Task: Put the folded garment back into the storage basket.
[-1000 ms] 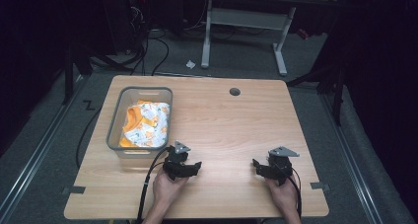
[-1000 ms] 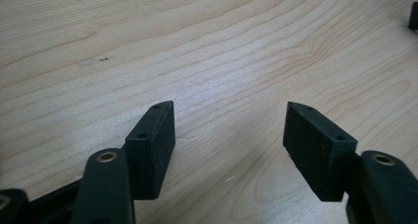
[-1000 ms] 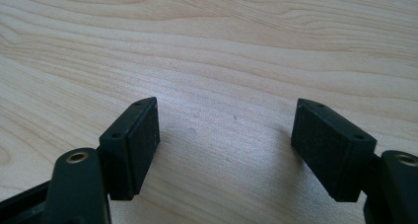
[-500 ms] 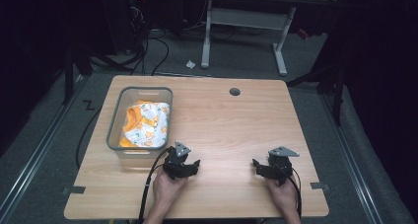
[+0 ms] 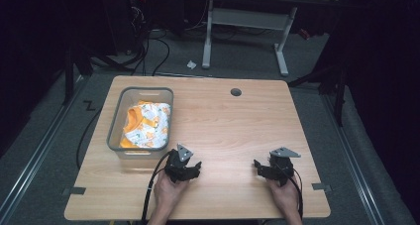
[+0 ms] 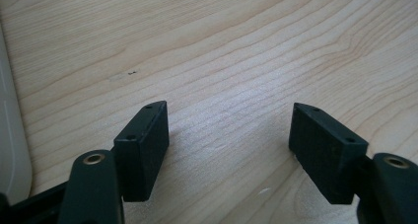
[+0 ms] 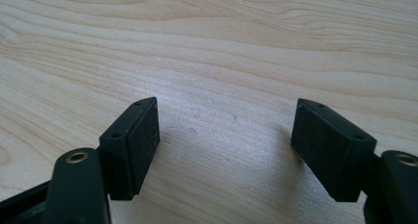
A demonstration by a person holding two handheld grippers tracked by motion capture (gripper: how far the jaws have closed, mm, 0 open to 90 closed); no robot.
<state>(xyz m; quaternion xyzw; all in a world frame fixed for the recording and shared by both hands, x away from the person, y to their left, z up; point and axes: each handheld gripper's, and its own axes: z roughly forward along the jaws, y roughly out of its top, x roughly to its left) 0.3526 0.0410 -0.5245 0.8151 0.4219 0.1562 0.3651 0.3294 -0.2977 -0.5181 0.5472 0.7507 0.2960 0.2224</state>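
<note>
Both tongs rest released on the tabletop [image 5: 218, 121]: left tongs [image 5: 190, 166], right tongs [image 5: 262, 168]. Likely next: reach to eleven o'clock for the cloth [image 5: 146, 126] in the bin [image 5: 115, 121], approaching from above.

The worktop [image 5: 233, 131] was pale wood with wavy grain. A grey translucent bin [image 5: 117, 123] held cloth [image 5: 147, 126] printed orange, white and green. Both claws, left [image 5: 190, 166] and right [image 5: 258, 166], were black, topped by grey plates.
</note>
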